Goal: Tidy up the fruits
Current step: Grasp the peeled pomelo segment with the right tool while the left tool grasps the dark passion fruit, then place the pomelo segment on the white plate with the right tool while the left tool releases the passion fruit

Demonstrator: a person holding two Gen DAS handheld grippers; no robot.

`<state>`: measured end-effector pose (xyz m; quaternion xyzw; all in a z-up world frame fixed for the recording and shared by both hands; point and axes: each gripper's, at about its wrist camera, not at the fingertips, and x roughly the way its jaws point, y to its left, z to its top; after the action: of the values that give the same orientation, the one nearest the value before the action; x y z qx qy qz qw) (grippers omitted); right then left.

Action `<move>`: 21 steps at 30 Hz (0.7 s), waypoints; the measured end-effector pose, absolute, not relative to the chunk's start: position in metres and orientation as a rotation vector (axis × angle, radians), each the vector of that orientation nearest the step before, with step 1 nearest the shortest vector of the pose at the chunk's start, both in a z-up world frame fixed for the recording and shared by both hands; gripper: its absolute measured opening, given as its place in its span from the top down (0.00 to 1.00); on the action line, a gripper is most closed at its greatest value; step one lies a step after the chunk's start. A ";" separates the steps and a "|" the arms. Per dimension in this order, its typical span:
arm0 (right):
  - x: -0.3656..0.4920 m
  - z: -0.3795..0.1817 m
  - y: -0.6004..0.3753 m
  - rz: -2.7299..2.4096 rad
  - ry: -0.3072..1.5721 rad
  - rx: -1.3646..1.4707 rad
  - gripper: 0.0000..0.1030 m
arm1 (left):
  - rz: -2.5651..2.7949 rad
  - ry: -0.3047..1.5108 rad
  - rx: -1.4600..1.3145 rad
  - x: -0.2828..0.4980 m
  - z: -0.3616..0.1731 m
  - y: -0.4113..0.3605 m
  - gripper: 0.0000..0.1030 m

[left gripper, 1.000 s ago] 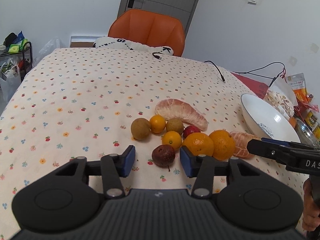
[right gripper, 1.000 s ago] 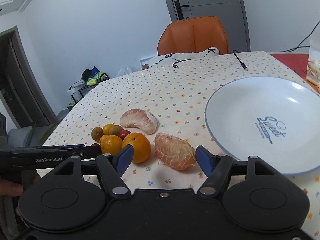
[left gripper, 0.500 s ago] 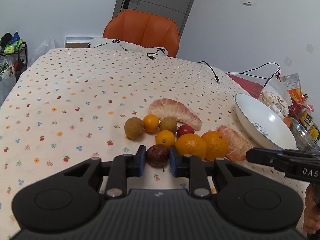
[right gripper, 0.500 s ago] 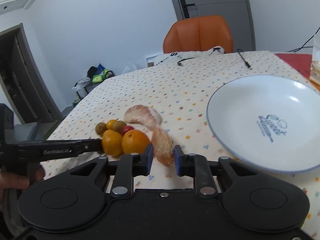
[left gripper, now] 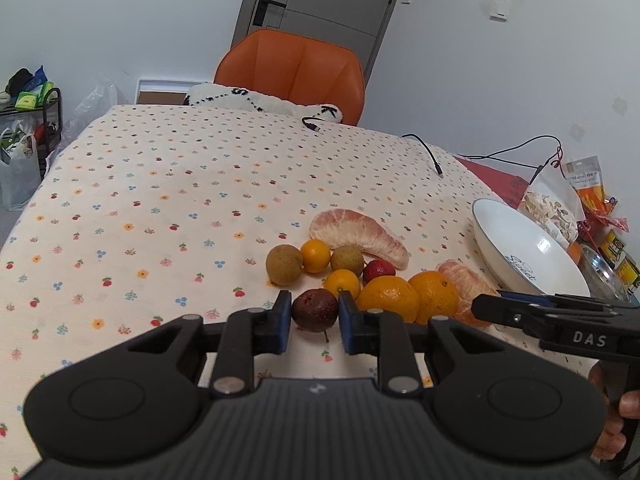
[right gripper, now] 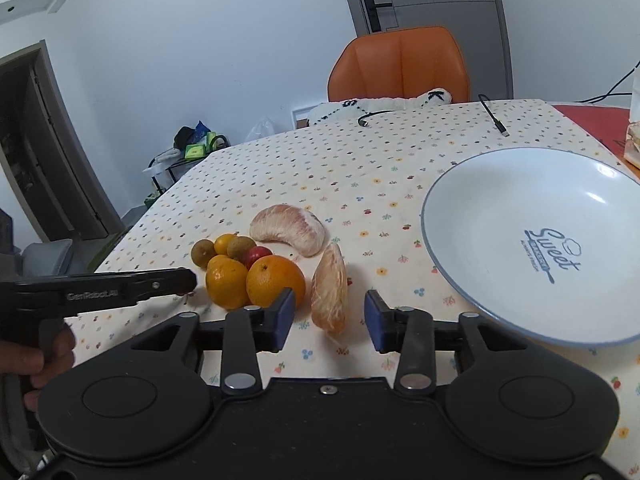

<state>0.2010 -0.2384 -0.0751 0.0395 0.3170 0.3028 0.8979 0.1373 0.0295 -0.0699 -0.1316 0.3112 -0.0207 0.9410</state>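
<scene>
My left gripper point(left gripper: 314, 322) is shut on a dark brown passion fruit point(left gripper: 315, 310) at the front of the fruit cluster. Two big oranges point(left gripper: 412, 297), small oranges, brown longans point(left gripper: 284, 264), a red fruit point(left gripper: 378, 270) and a long pomelo segment point(left gripper: 360, 234) lie behind it. My right gripper point(right gripper: 330, 322) is open around a smaller pomelo segment point(right gripper: 330, 288) that stands on edge between the pads without touching them. The white plate point(right gripper: 540, 248) lies to its right.
Snack bags point(left gripper: 580, 196) and a glass jar sit right of the plate. Black cables point(left gripper: 424, 148) lie on the far tablecloth. An orange chair point(left gripper: 292, 72) with a white cushion stands behind the table.
My left gripper closed on the passion fruit. My right gripper closed on the pomelo segment, turned it on edge, then opened again, leaving it between the pads.
</scene>
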 end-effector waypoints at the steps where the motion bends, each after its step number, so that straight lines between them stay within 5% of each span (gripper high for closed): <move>1: 0.202 -0.076 -0.237 0.628 0.655 0.077 0.61 | -0.040 0.633 -0.270 0.137 -0.069 0.030 0.78; 8: 0.207 -0.084 -0.225 0.627 0.666 0.035 0.63 | -0.037 0.625 -0.268 0.137 -0.065 0.029 0.78; 10: 0.208 -0.087 -0.224 0.637 0.685 0.028 0.80 | -0.038 0.621 -0.266 0.136 -0.063 0.028 0.78; 21: 0.197 -0.074 -0.240 0.637 0.639 0.044 0.83 | -0.072 0.591 -0.247 0.137 -0.051 0.010 0.78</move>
<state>0.1974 -0.2401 -0.0737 0.0215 0.3087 0.3077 0.8998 0.1368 0.0101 -0.0509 -0.1213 0.2906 -0.0354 0.9485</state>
